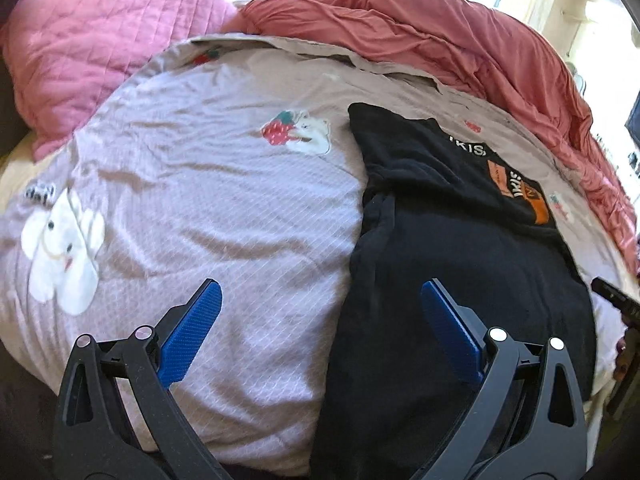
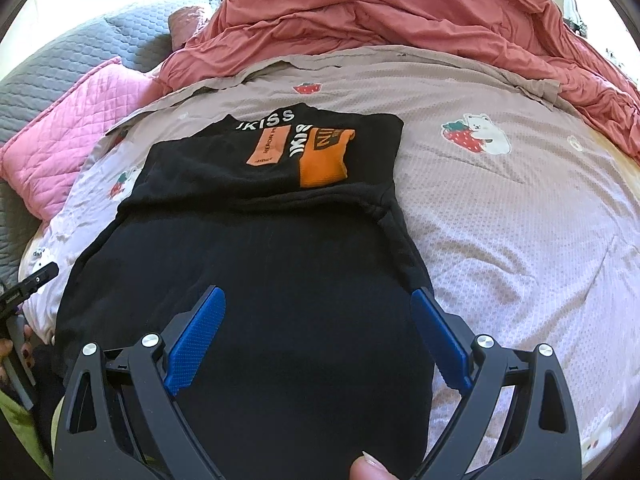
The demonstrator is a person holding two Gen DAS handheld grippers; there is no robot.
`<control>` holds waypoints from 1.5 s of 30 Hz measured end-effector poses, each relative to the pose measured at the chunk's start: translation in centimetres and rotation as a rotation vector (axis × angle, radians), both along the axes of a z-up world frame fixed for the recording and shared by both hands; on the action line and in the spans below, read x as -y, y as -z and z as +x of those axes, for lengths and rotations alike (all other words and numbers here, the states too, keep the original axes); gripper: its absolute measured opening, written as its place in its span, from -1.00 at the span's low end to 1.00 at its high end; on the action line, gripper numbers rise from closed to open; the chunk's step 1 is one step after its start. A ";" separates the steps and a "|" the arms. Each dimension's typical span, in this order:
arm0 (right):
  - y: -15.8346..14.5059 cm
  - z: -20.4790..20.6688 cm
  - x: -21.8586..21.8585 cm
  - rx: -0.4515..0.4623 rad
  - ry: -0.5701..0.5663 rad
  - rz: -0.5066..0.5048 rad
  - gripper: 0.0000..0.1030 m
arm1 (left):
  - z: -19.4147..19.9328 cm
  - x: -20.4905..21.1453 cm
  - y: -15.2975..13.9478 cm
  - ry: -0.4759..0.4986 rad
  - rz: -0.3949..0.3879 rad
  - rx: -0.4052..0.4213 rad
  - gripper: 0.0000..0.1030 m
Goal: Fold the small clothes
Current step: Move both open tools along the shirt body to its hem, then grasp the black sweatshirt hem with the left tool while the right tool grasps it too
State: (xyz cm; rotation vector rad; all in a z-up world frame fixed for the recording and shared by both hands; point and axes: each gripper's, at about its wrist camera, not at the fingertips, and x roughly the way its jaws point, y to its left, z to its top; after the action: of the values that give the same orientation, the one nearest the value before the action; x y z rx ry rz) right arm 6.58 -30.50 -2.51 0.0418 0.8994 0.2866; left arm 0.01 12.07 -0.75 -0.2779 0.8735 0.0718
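A black garment (image 2: 260, 272) with orange patches and white lettering lies flat on the bed, its top part folded over. My right gripper (image 2: 318, 304) hovers open above its near half, nothing between the blue pads (image 2: 200, 336). In the left wrist view the same black garment (image 1: 460, 248) lies on the right. My left gripper (image 1: 320, 300) is open over the bedsheet at the garment's left edge, its right finger above the black cloth. The right gripper's tip (image 1: 616, 300) shows at the far right there; the left gripper's tip (image 2: 36, 280) shows at the left edge of the right wrist view.
The bed wears a pale pink sheet (image 1: 200, 200) printed with bears and strawberries. A rumpled salmon duvet (image 2: 400, 12) is bunched along the far side. A pink quilted pillow (image 1: 100, 48) and grey quilt (image 2: 60, 60) lie at the back left. A fingertip (image 2: 368, 470) shows at bottom.
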 end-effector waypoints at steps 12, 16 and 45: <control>1.4 -2.8 2.0 -0.047 0.017 -0.045 0.81 | -1.0 1.6 1.0 0.121 -0.074 -0.046 0.76; 2.3 -3.8 2.9 -0.075 0.021 -0.056 0.81 | -1.0 2.2 1.5 0.140 -0.077 -0.059 0.73; 4.1 -7.4 5.0 -0.119 -0.073 0.080 -0.33 | -0.9 2.3 3.9 0.156 -0.155 -0.148 -0.30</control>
State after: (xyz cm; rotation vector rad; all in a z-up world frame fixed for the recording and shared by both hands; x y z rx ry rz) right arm -0.83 -35.53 -6.63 0.1011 1.0089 0.3917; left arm -0.90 9.74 -4.60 -0.3514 1.0472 -0.1216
